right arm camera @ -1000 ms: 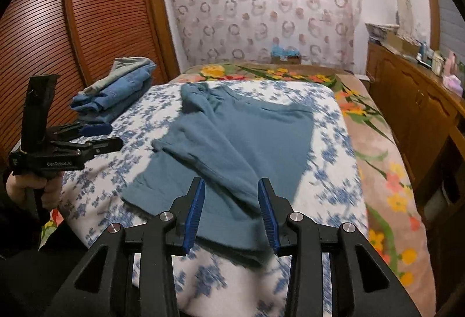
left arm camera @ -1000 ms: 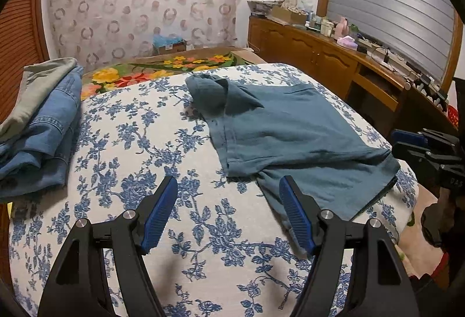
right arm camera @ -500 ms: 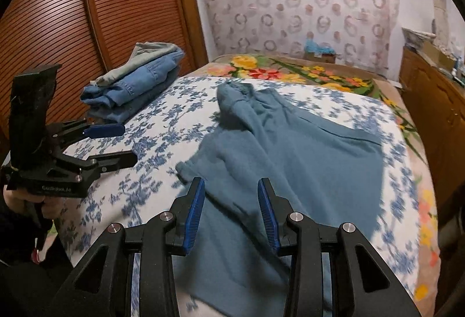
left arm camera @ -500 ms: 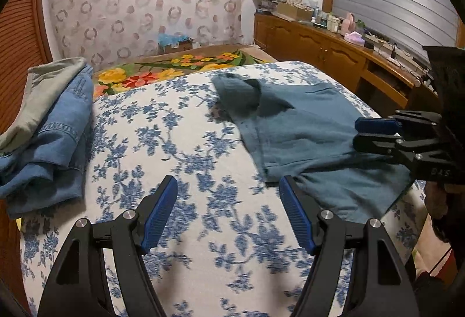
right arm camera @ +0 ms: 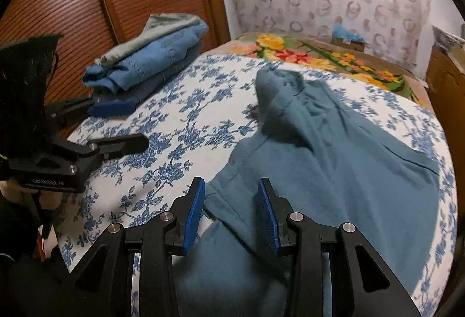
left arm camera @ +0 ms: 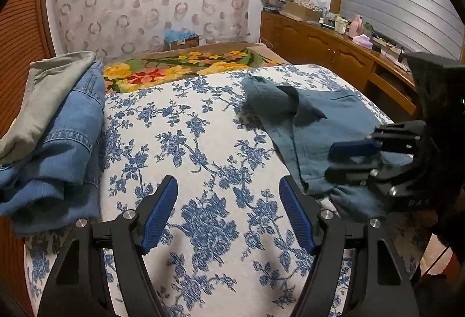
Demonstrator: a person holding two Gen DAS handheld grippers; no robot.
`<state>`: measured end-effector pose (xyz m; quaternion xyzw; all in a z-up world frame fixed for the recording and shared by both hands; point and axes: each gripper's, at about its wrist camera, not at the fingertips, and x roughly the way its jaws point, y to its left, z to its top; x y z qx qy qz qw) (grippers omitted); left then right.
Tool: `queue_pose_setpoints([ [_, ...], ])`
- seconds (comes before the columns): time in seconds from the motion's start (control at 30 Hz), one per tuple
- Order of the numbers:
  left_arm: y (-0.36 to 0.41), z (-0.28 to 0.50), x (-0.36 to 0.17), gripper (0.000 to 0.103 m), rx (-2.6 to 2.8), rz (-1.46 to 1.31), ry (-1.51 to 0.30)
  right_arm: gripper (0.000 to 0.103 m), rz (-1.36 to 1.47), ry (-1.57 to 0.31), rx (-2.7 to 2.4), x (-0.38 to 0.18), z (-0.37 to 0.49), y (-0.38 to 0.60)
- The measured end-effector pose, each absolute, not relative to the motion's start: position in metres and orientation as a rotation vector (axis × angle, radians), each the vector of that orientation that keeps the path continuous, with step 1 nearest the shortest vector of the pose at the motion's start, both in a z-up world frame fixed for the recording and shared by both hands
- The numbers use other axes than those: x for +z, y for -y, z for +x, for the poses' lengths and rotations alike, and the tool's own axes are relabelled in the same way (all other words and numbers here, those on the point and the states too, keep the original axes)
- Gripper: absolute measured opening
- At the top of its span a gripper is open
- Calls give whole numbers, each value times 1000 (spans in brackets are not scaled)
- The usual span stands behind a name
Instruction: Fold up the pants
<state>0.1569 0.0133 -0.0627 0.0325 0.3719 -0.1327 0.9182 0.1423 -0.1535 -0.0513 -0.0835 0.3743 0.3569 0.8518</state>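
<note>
teal pants point(right arm camera: 334, 160) lie spread on the floral bed sheet point(left arm camera: 203, 142).
left hand-held gripper point(left arm camera: 229, 218) hangs open over bare sheet; right hand-held gripper point(right arm camera: 231, 212), jaws apart and holding nothing, hovers above the pants' near edge beside 1 stack of folded jeans point(right arm camera: 145, 61).

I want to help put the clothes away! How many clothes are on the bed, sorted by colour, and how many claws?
Teal pants, spread out: 1
Blue denim clothes, in the pile: at least 1, the folds hide more
Grey-green garment, on top of the pile: 1
Claws: 2, left claw and right claw
Total: at least 5
</note>
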Motion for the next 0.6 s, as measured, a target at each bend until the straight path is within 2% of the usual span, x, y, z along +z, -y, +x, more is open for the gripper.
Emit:
queue_pose_setpoints([
  [0.43,-22,164,-70,73,-273,44,-796,39,-293,-810,793,-64,144,119],
  [0.5,-22,164,-70,73,-271,46,-796,34,-315,-800,778,-64,143,117],
  [0.53,-22,164,-70,73,-270,45,-796,26,-332,-793,764,-64,142,116],
  [0.6,-22,165,-70,73,-269,40,-795,21,-345,-786,762,-65,142,117],
])
